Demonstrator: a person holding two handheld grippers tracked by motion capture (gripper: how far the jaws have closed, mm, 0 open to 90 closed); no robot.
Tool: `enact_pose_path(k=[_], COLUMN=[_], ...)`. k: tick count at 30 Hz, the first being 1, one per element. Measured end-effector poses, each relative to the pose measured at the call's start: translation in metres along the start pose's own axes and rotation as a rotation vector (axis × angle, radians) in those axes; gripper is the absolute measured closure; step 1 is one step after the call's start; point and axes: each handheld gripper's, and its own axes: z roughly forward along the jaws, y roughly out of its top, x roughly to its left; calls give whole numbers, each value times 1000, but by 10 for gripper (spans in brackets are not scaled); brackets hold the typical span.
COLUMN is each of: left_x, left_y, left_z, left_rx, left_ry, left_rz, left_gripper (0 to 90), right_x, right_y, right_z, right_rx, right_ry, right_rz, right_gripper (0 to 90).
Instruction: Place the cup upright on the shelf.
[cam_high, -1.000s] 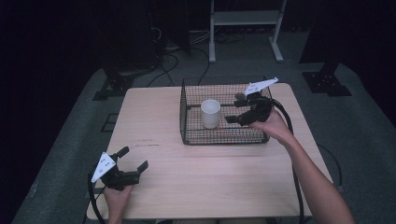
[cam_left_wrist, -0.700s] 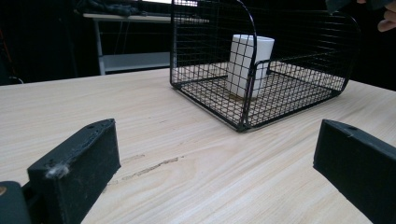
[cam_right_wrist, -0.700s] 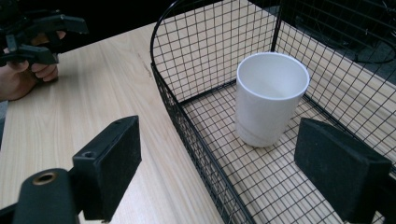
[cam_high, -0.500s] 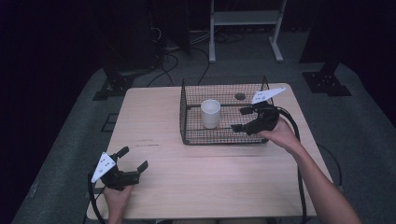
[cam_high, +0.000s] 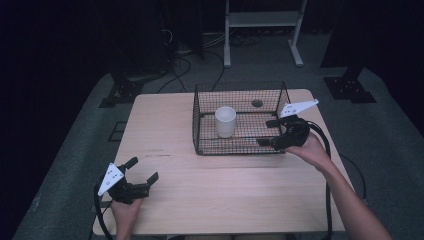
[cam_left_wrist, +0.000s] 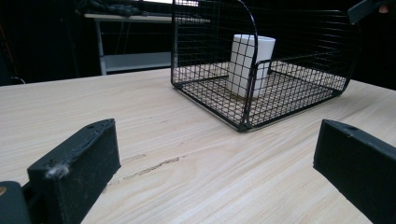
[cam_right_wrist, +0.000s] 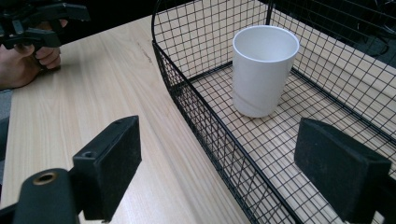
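**Right claw held apart at the basket's near wall**

The right claw (cam_high: 269, 133) is seen with its jaws spread wide and empty, one jaw set outside the wire basket (cam_high: 200, 131) and the other over its floor. The white cup (cam_right_wrist: 264, 70) is found upright inside the basket, ahead of this claw and apart from it. The left claw (cam_high: 141, 172) is held apart too, low over the bench (cam_high: 220, 185), well away from the basket.

Left gripper (cam_high: 141, 171): jaws spread wide, held low near the tabletop's front-left corner. Right gripper (cam_high: 270, 132): jaws spread wide, forearm extended toward the right edge.
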Motion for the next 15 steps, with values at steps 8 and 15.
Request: enact_pose_path(k=[8,15], left_x=[0,0], left_y=[0,0], left_z=[0,0], left_rx=[-1,0], left_ry=[1,2], left_rz=[2,2], left_gripper=[0,0], right_x=[-1,-1], right_y=[-11,-21], right_z=[-6,-13], right_rx=[-1,-15], right_ry=[-6,-13], right_rz=[16,29], right_gripper=[140,140])
